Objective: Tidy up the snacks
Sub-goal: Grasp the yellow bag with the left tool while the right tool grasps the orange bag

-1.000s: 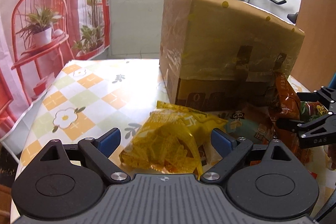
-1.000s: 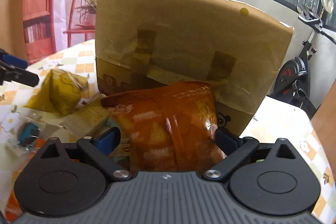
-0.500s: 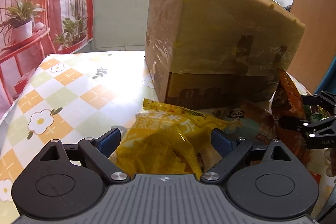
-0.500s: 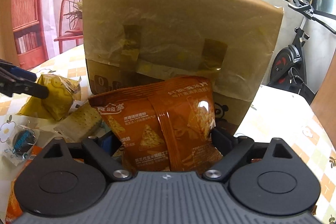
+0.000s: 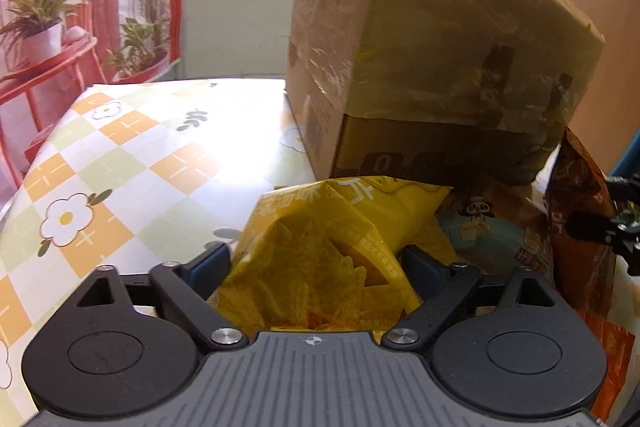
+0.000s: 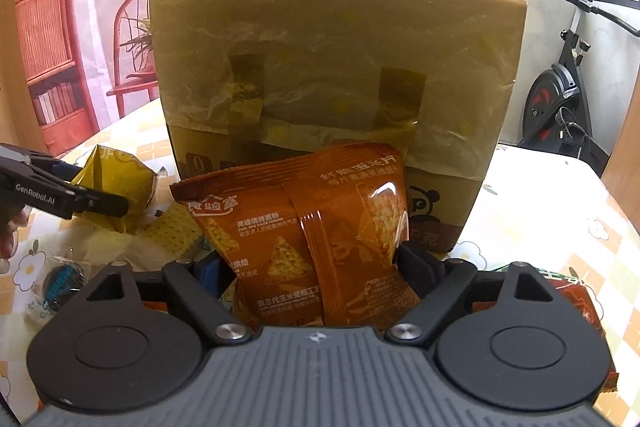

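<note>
A yellow chip bag (image 5: 320,247) lies on the flowered tablecloth (image 5: 140,155) in front of a tall cardboard box (image 5: 440,67). My left gripper (image 5: 316,259) is around it, jaws closing, and both pads press the crumpled sides. From the right wrist view that left gripper (image 6: 100,205) shows at the left with the yellow bag (image 6: 116,179). An orange chip bag (image 6: 312,227) stands upright between the closing jaws of my right gripper (image 6: 308,263), and both pads touch it. It stands just before the box (image 6: 332,67). The orange bag (image 5: 576,187) and right gripper (image 5: 592,227) show at the left view's right edge.
More snacks lie on the table: a cracker packet (image 6: 172,227), a small blue-wrapped item (image 6: 60,283), a panda-printed pack (image 5: 480,223) and an orange pack (image 6: 576,299). An exercise bike (image 6: 560,99) stands behind the table at the right. A hand shows at the far left.
The left gripper moved forward and lower towards the box, and its jaws narrowed onto the yellow bag. The right gripper rolled, its jaws narrowed, and the orange bag now shows its printed face.
</note>
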Action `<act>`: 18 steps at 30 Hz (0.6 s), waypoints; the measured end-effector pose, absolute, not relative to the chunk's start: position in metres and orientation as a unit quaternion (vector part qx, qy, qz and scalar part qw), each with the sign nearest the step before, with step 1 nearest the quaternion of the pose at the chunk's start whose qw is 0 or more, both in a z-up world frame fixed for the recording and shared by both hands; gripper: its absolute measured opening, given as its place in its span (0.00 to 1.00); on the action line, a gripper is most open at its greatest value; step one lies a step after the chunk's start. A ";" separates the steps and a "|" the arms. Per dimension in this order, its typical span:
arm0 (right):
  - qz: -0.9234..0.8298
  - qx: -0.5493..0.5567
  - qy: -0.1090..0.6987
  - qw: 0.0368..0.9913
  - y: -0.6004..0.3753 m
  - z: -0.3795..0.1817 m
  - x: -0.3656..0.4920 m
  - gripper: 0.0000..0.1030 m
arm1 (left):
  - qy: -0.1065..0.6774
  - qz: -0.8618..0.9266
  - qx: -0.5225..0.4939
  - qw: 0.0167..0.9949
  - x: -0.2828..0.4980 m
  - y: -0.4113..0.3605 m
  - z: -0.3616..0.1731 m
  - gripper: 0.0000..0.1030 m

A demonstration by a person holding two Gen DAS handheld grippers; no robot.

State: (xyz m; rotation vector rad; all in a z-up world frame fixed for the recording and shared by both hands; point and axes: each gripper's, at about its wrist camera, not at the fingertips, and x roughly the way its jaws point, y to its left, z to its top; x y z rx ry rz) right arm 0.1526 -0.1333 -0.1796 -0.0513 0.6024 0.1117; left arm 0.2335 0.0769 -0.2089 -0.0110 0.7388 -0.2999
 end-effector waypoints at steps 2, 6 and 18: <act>0.056 -0.023 0.296 0.953 -0.134 -0.179 0.151 0.83 | 0.353 -0.146 -0.016 0.924 0.230 0.080 -0.209 0.76; 0.053 -0.019 0.295 0.954 -0.135 -0.178 0.149 0.80 | 0.340 -0.134 -0.035 0.930 0.218 0.081 -0.204 0.74; 0.064 -0.011 0.248 0.967 -0.129 -0.158 0.128 0.78 | 0.284 -0.080 -0.049 0.954 0.163 0.061 -0.156 0.75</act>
